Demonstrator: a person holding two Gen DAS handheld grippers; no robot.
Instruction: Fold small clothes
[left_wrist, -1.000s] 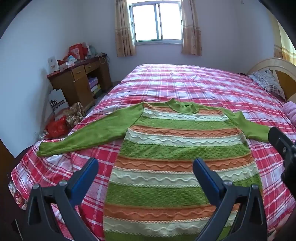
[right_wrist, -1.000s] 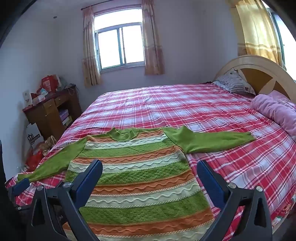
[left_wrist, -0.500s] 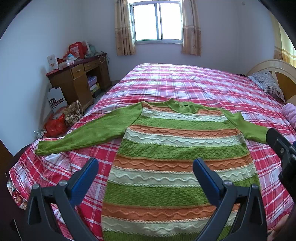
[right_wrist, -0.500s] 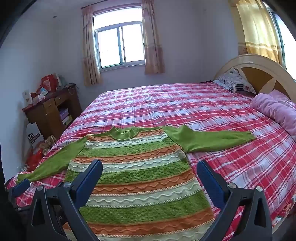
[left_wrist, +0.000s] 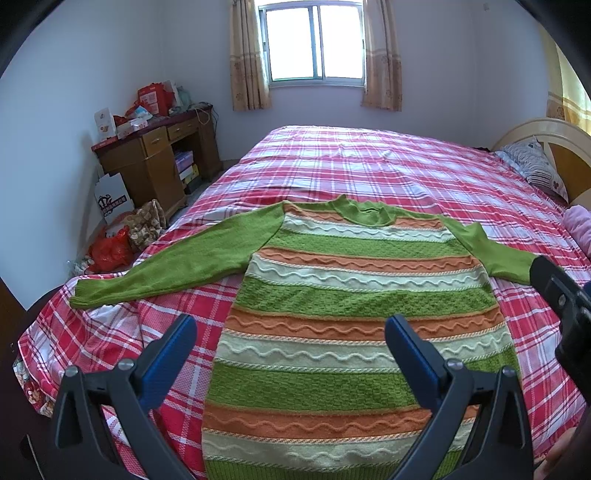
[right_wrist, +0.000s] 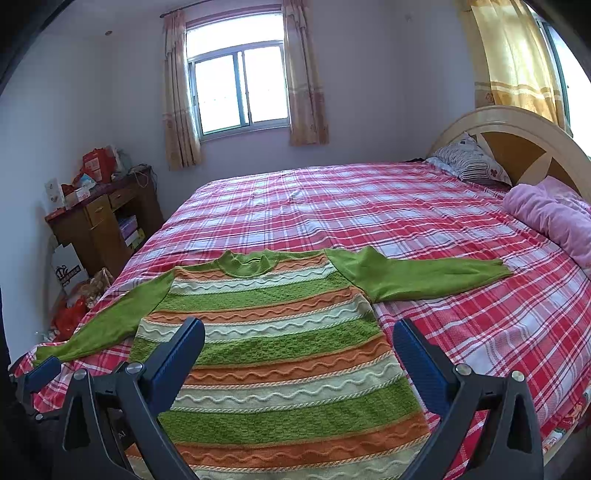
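Nearest, at 6 o'clock: left gripper (left_wrist: 290, 332) and right gripper (right_wrist: 298, 334), blue fingers spread wide, holding nothing, poised above the hem, likely ready to start folding. Just beyond, filling the centre: striped green, orange and cream sweater (left_wrist: 354, 306), laid flat and face up on the bed (right_wrist: 369, 206), hem toward the cameras, collar at 12 o'clock. Sleeves spread out toward 9 and 3 o'clock, probably smoothed for folding inward. No fold made yet. Farther off: pink blanket (right_wrist: 550, 218) at 3 o'clock, cluttered wooden desk (left_wrist: 155, 162) at 10 o'clock, window (right_wrist: 238, 86) at 12.
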